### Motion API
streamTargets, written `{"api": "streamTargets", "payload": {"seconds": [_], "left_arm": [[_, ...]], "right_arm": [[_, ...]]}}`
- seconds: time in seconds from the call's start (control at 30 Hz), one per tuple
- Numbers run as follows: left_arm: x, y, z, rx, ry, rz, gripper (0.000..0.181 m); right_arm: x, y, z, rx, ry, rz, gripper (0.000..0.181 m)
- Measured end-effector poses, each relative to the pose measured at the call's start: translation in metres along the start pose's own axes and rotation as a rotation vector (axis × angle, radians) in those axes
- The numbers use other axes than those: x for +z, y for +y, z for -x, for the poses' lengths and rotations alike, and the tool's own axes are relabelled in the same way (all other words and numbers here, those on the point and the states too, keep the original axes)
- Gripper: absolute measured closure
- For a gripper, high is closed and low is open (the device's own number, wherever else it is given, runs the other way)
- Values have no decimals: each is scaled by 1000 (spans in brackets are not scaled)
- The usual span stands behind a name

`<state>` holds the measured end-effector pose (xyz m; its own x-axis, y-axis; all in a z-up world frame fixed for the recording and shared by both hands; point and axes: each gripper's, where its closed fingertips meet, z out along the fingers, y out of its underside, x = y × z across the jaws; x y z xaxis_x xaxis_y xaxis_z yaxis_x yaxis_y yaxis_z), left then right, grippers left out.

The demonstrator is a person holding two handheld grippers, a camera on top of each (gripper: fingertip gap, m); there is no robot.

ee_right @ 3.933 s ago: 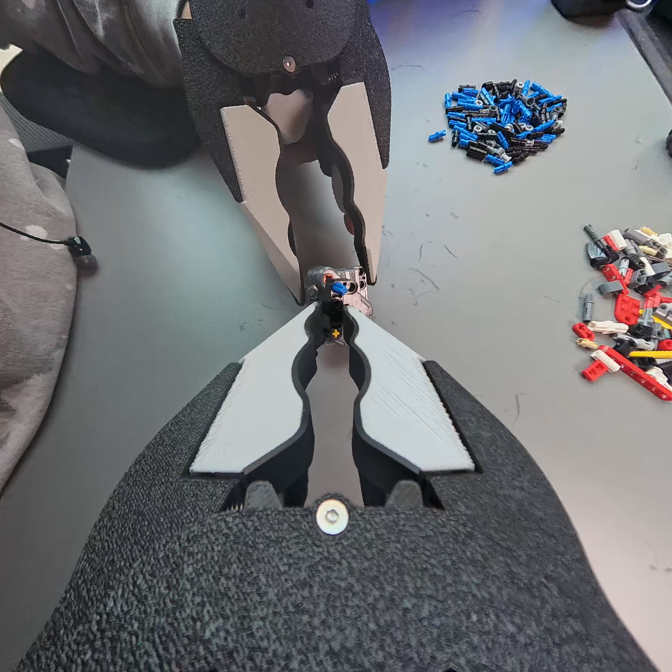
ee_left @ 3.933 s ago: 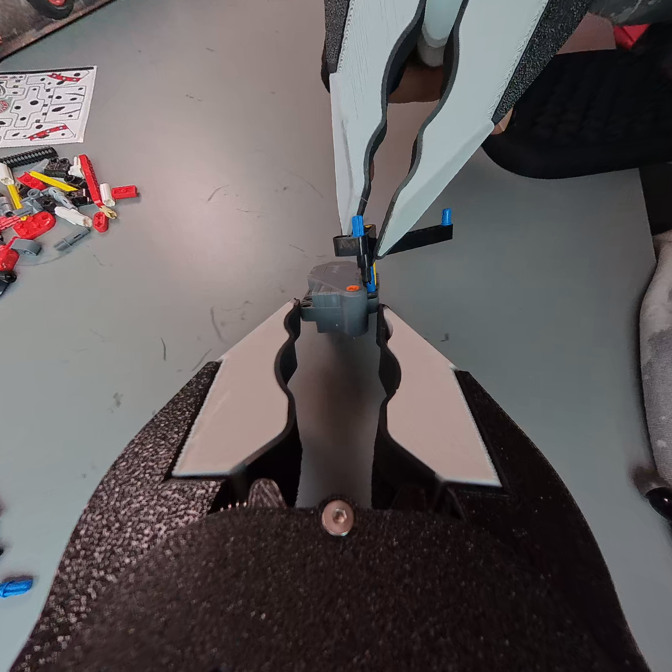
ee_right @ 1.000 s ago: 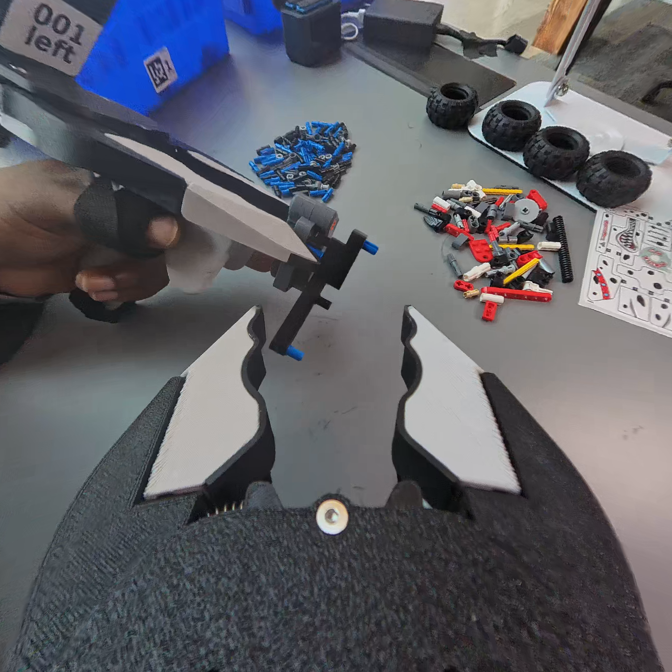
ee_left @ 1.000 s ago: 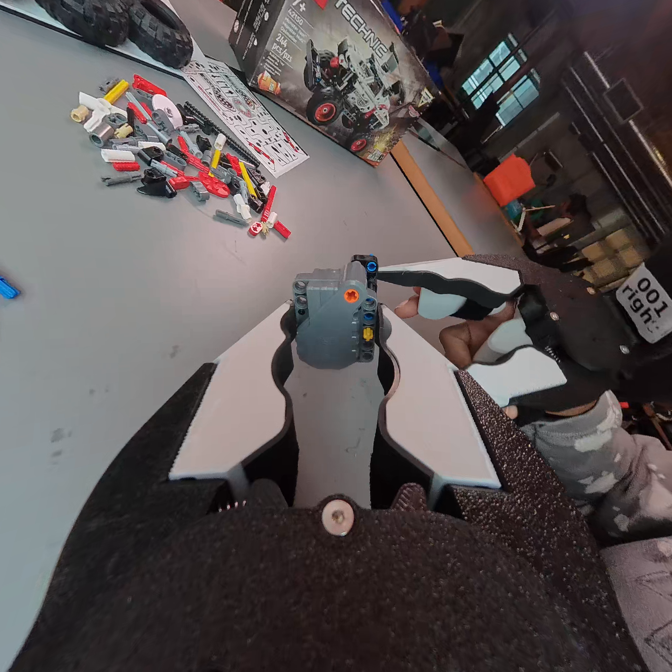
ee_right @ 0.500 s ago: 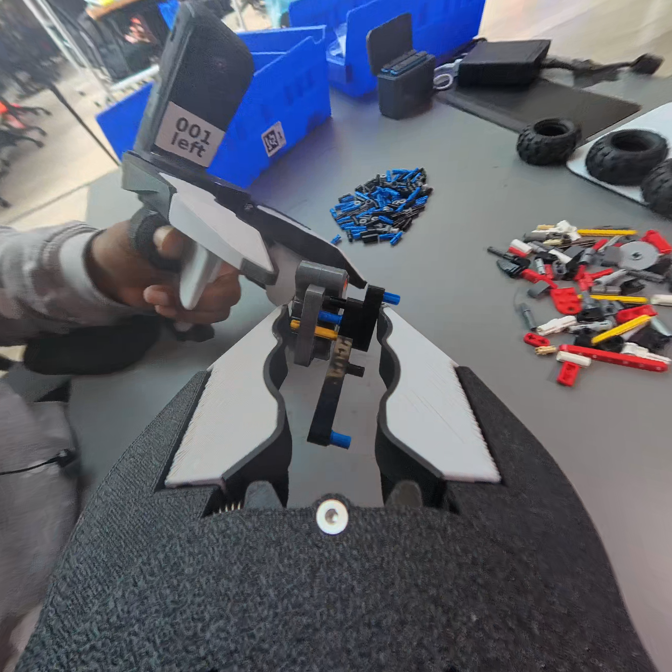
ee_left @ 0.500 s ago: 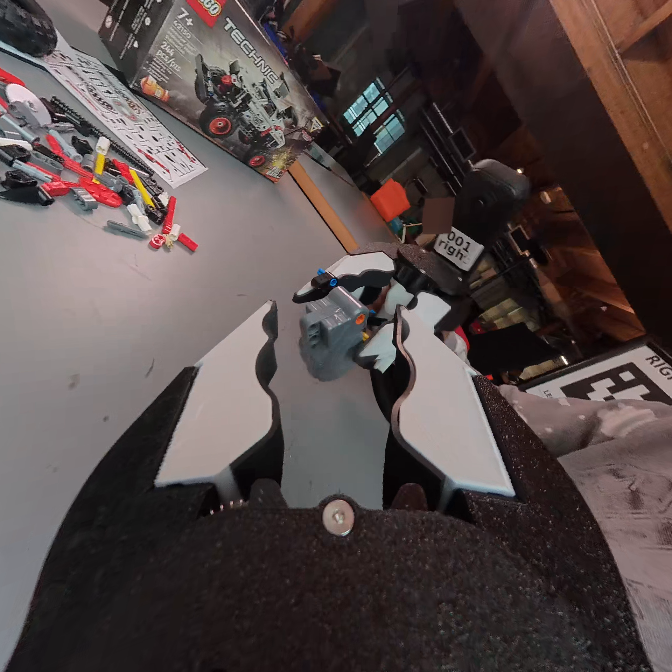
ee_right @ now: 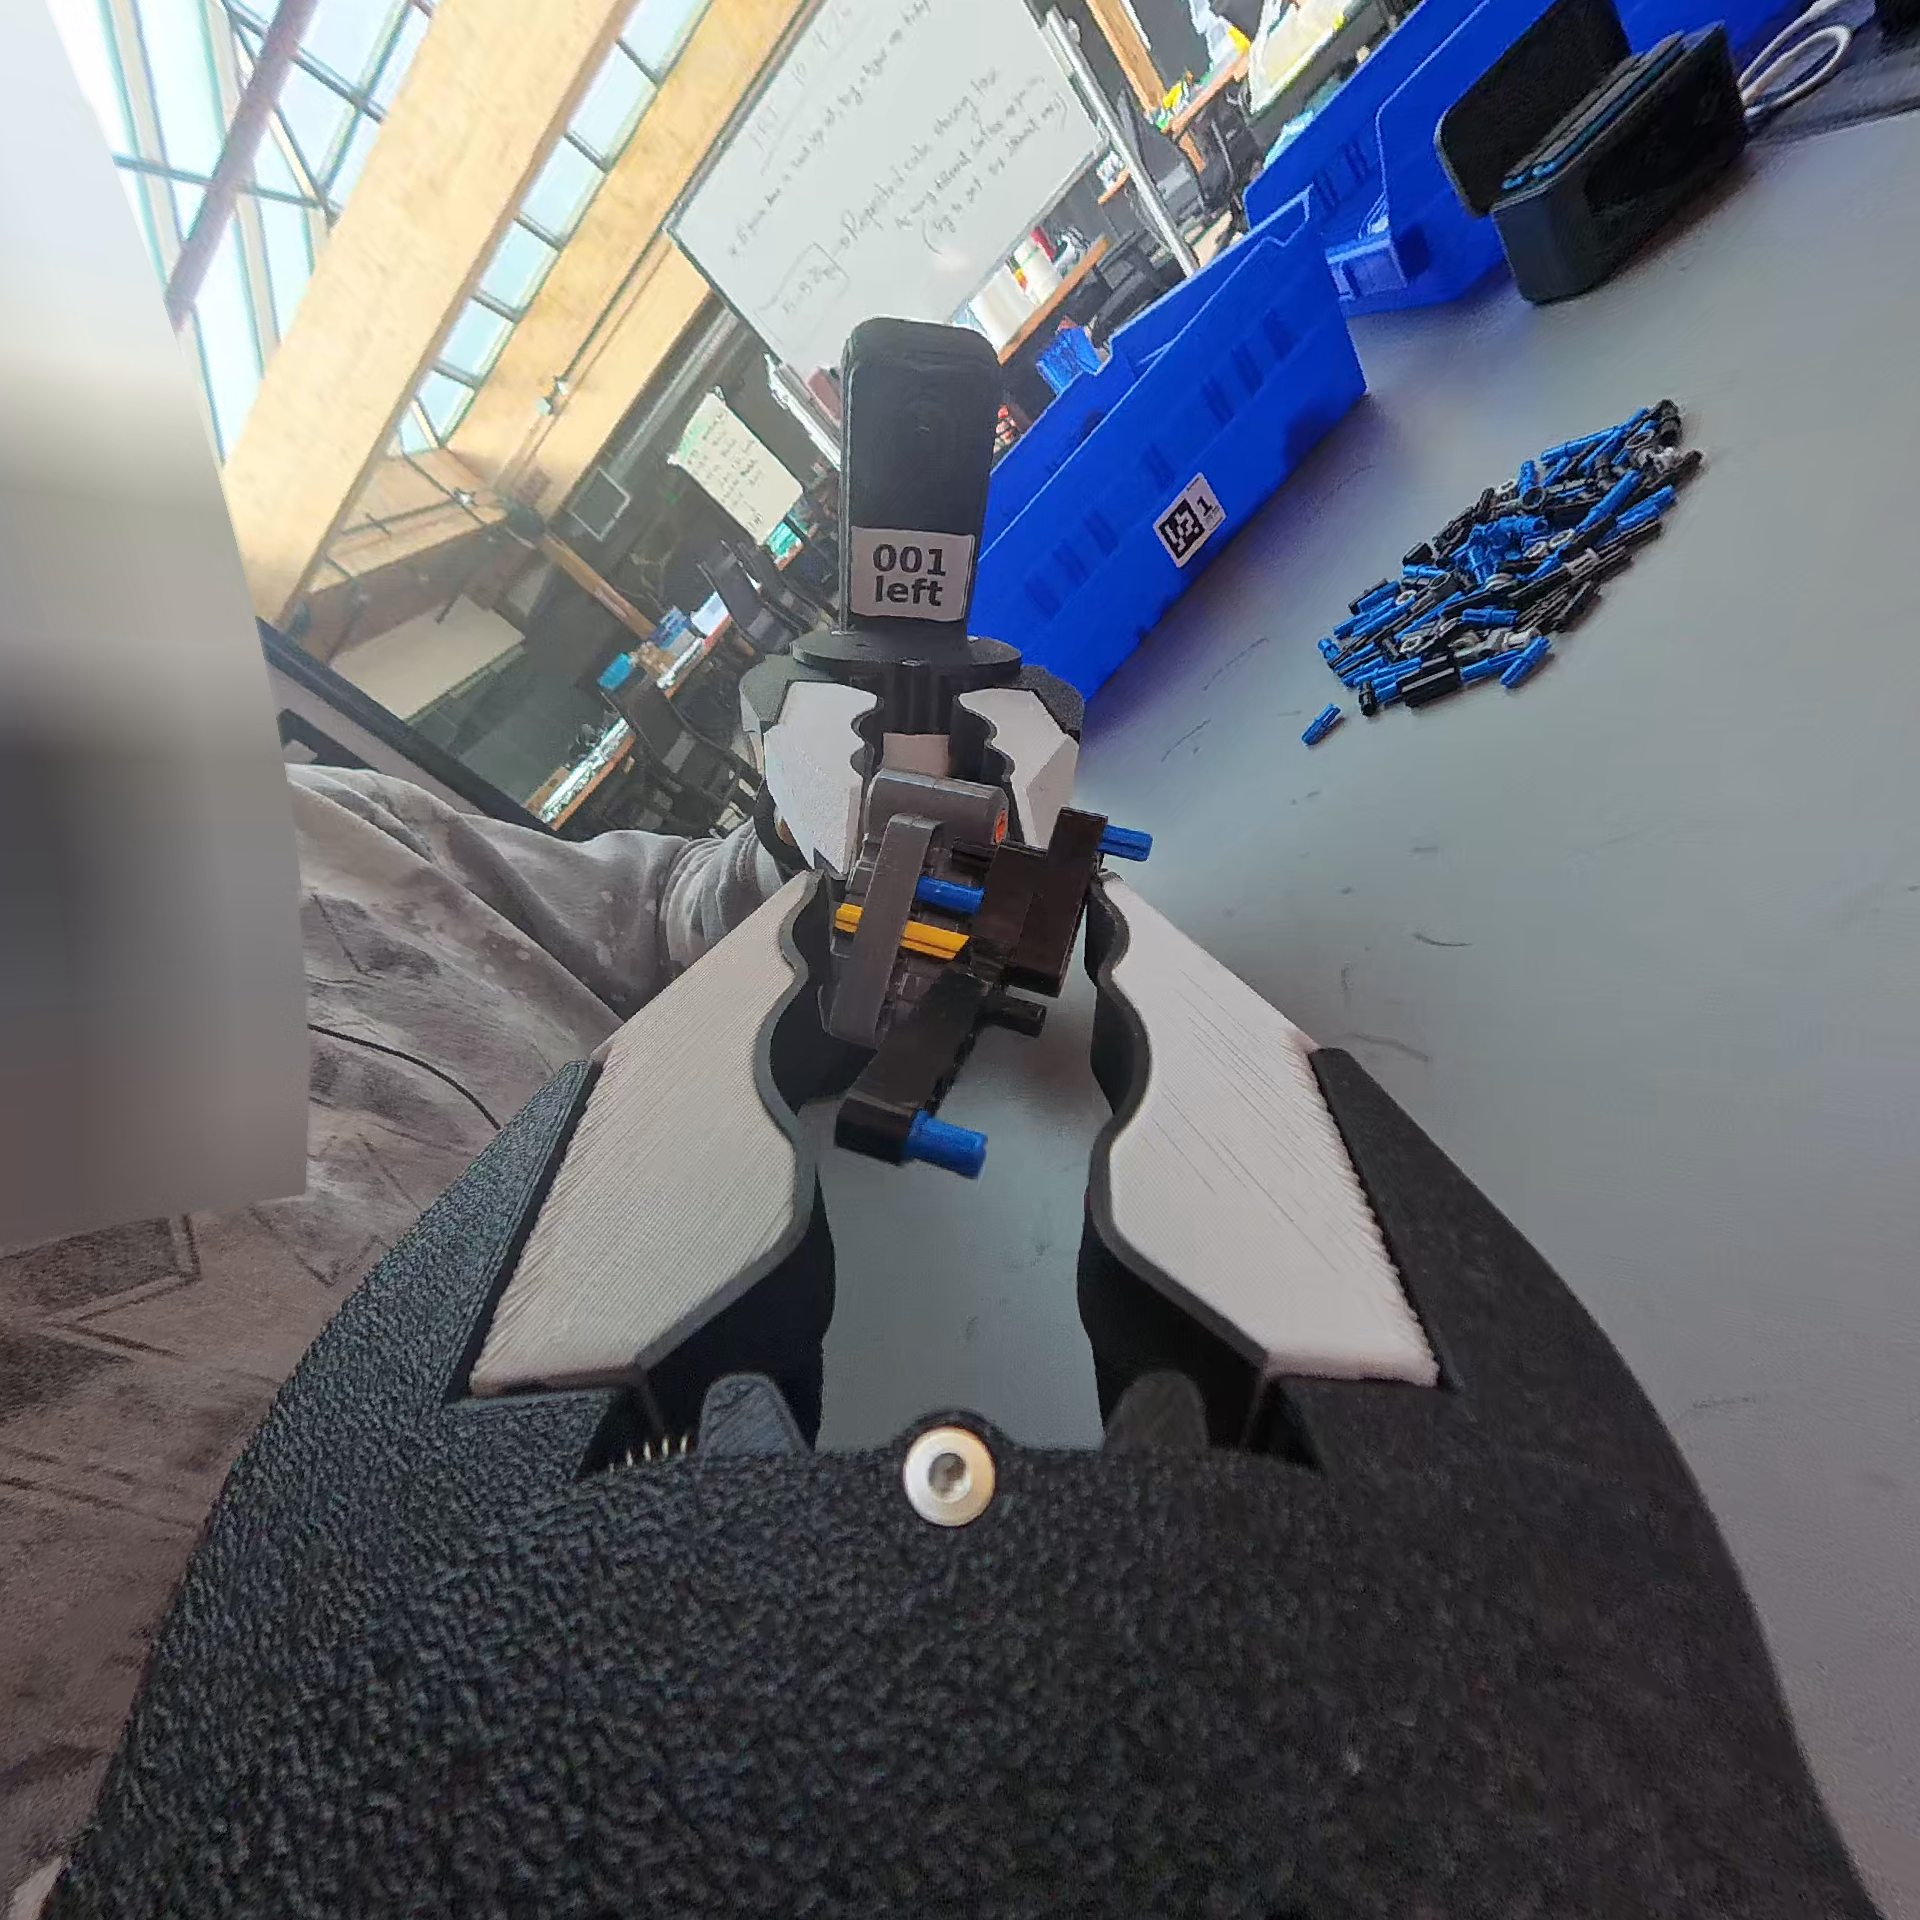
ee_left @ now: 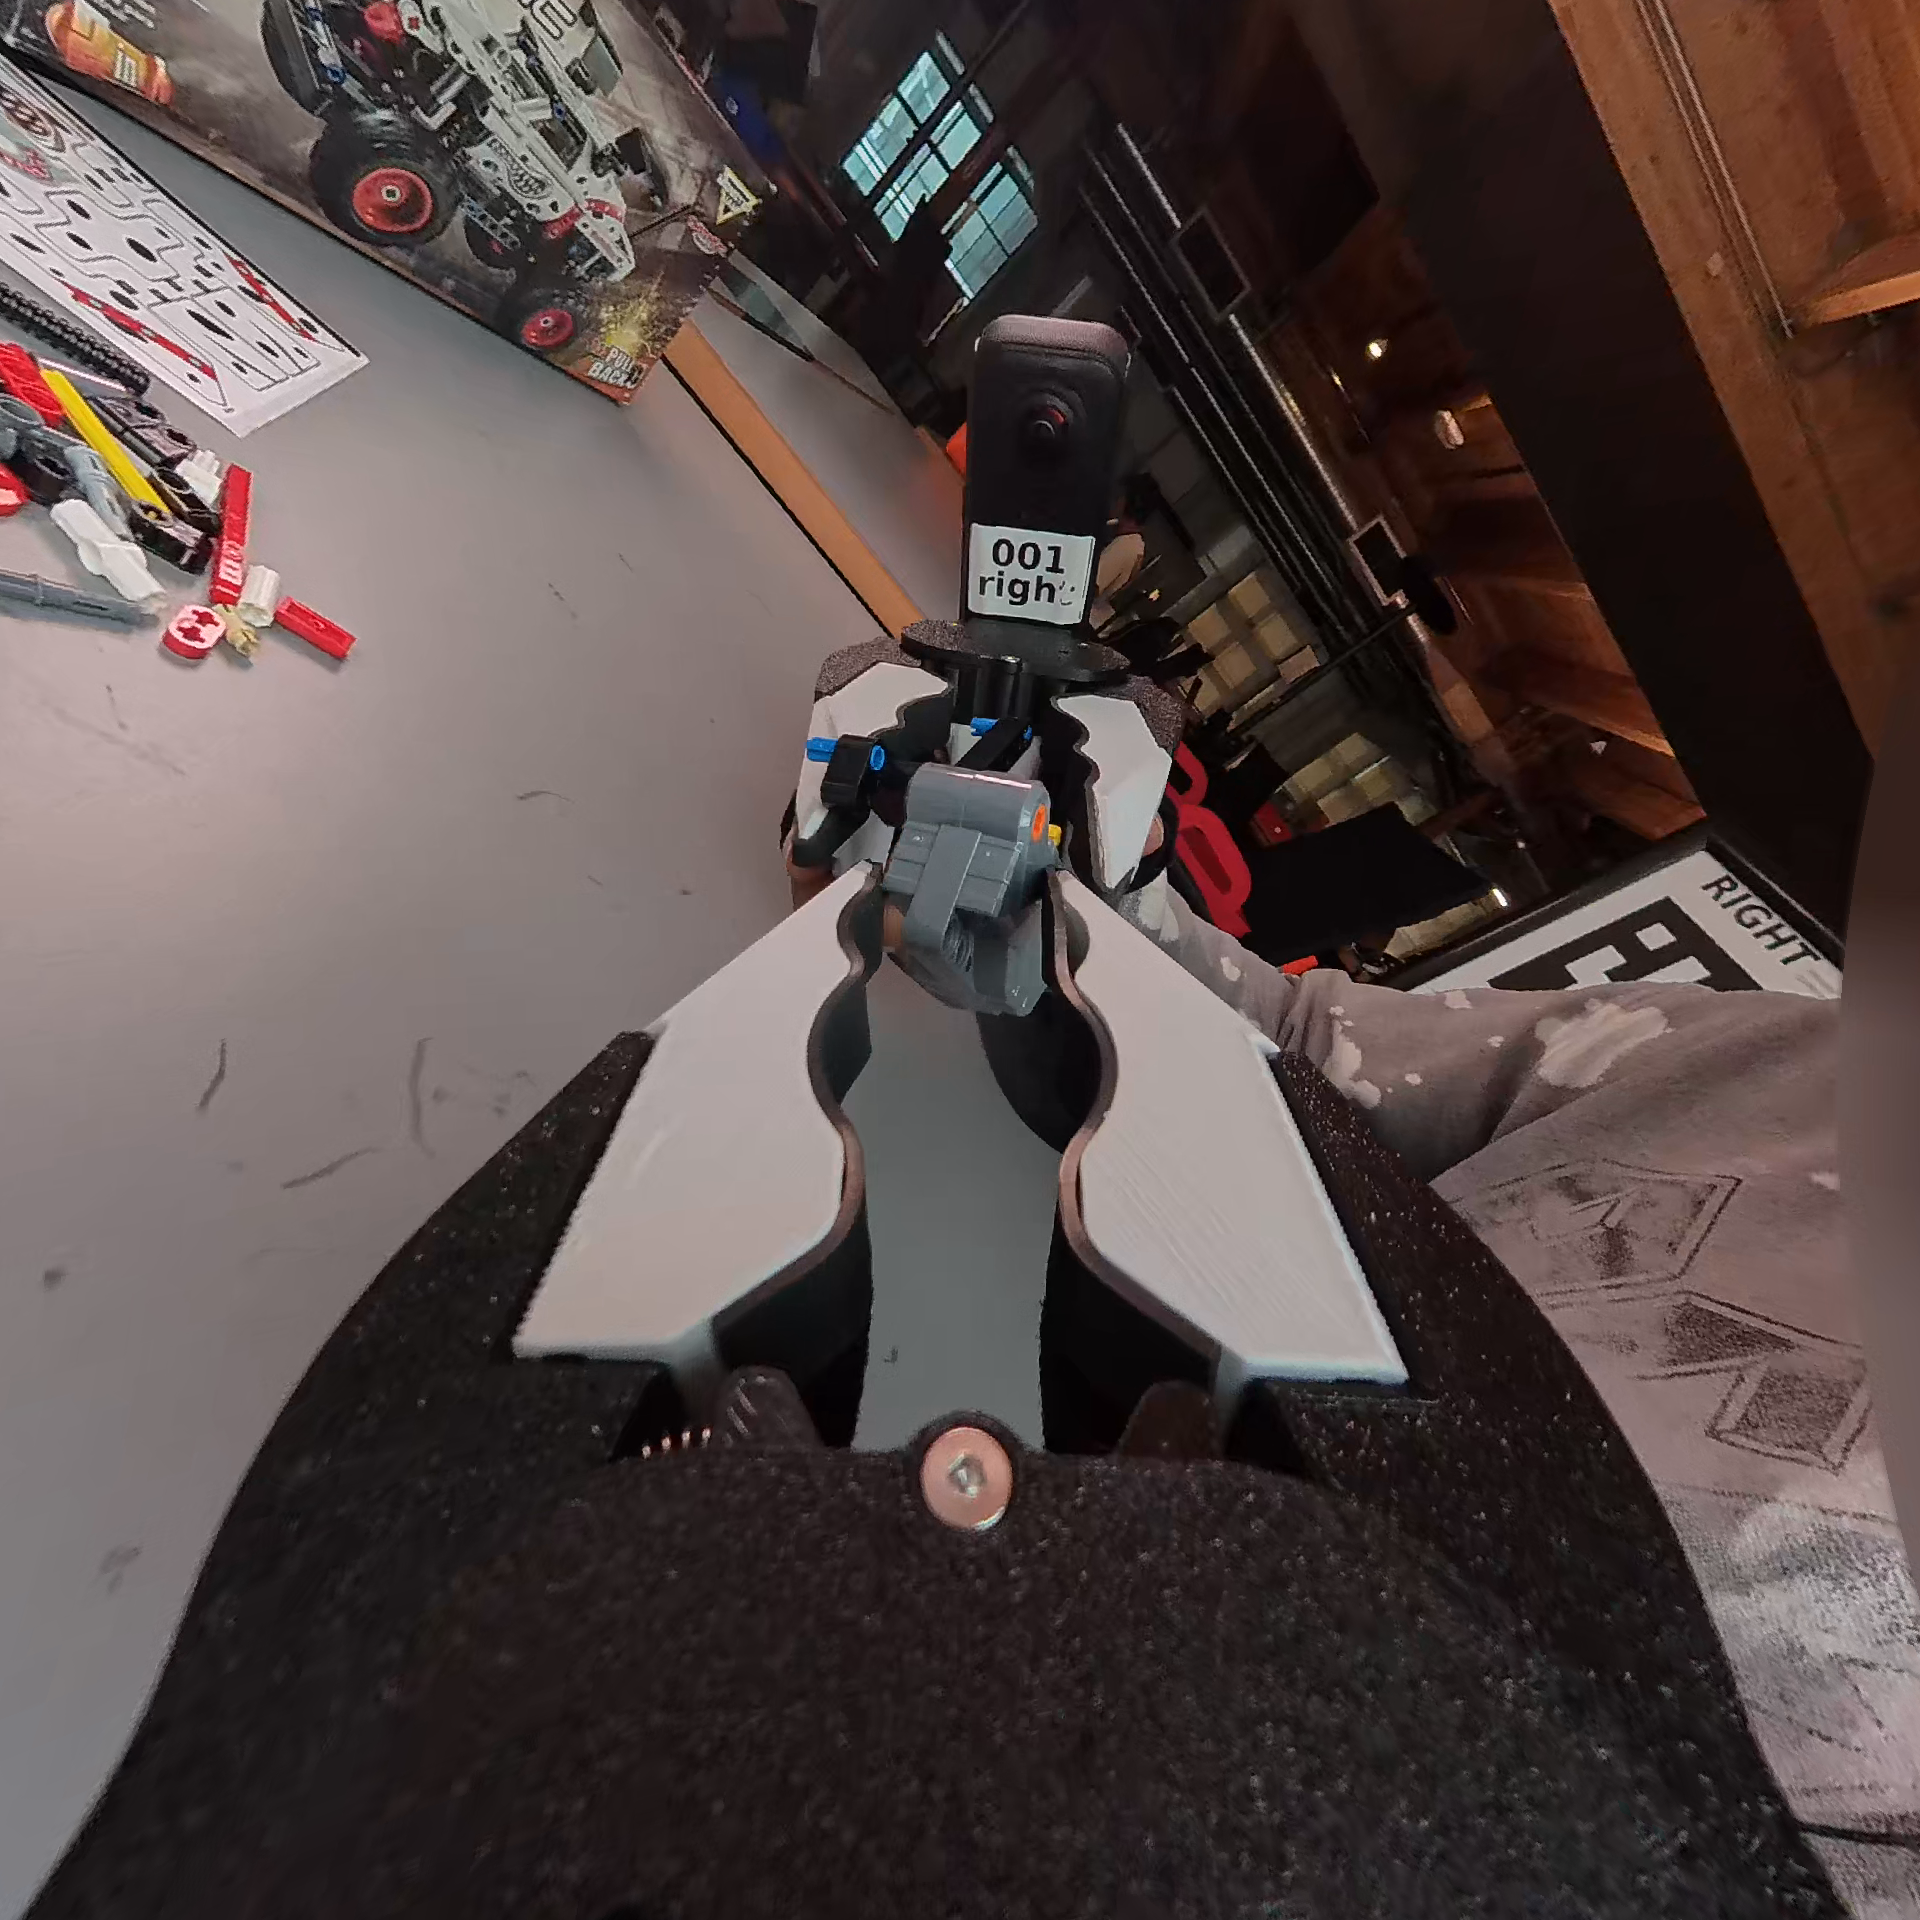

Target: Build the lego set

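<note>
The partly built lego assembly is a grey motor block with a grey beam, a black beam, blue pins and a yellow axle. It is held in the air above the grey table, between the two grippers, which face each other. My left gripper is shut on the grey block. My right gripper is shut on the beam side, one finger on the grey beam and the other on the black beam. Each gripper also shows in the other's view, the right one and the left one.
A pile of blue and black pins lies on the table, with blue bins and a black case behind. Loose red, yellow and grey parts, a sticker sheet and the set box lie opposite. A person's grey sleeve is close. Only a small space, under 4 cm, lies between the two pairs of fingers.
A second ago the right gripper was open; it closed on the beam side. The left gripper opened briefly, then closed again on the grey block. Both tilted up to face each other.
</note>
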<state>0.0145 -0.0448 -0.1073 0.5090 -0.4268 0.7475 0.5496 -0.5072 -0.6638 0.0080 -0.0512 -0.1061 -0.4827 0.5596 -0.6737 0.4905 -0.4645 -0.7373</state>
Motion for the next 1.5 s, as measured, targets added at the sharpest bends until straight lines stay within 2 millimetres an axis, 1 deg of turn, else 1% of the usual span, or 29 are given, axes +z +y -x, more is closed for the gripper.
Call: {"api": "streamTargets", "payload": {"seconds": [0.1, 0.27, 0.4, 0.67, 0.73, 0.9, 1.07, 1.1, 1.13, 1.17, 1.23, 1.27, 1.37, 1.5], "left_arm": [[0, -1, 9, -51, -42, -14, 153], [-1, -2, 20, -156, -64, -49, 153], [-2, -1, 23, -184, -74, -60, 153], [0, -2, 20, -143, -71, -61, 153], [0, -2, 18, -112, -61, -64, 153], [-1, -2, 11, -13, -39, -68, 154], [-2, 0, 10, 11, 6, -66, 153], [-3, 1, 11, -9, 26, -70, 155], [-3, 0, 10, -36, 56, -80, 156], [-5, -1, 6, -18, 73, -90, 156], [-6, -6, -6, 92, 81, -106, 155], [-5, -8, -9, 110, 92, -110, 155], [-3, -8, -7, 100, 109, -99, 155], [-1, -4, -1, 95, 88, -57, 151]], "right_arm": [[3, 3, -5, 12, 9, 0, 120], [6, 9, -15, 31, 41, 6, 114], [8, 11, -20, 56, 55, -6, 116], [6, 9, -21, 48, 57, -26, 126], [6, 8, -21, 12, 71, -29, 127], [6, 5, -17, -142, 111, -48, 130], [8, 3, -17, -249, 176, -46, 133], [9, 3, -13, -302, 180, -41, 140], [10, 3, -12, -346, 203, -31, 140], [10, 2, -9, -379, 214, -26, 140], [10, -3, 2, -431, 211, -40, 140], [10, -6, 6, -446, 216, -49, 140], [7, -8, 4, -478, 259, -56, 138], [3, -3, -1, -544, 299, -19, 138]]}}
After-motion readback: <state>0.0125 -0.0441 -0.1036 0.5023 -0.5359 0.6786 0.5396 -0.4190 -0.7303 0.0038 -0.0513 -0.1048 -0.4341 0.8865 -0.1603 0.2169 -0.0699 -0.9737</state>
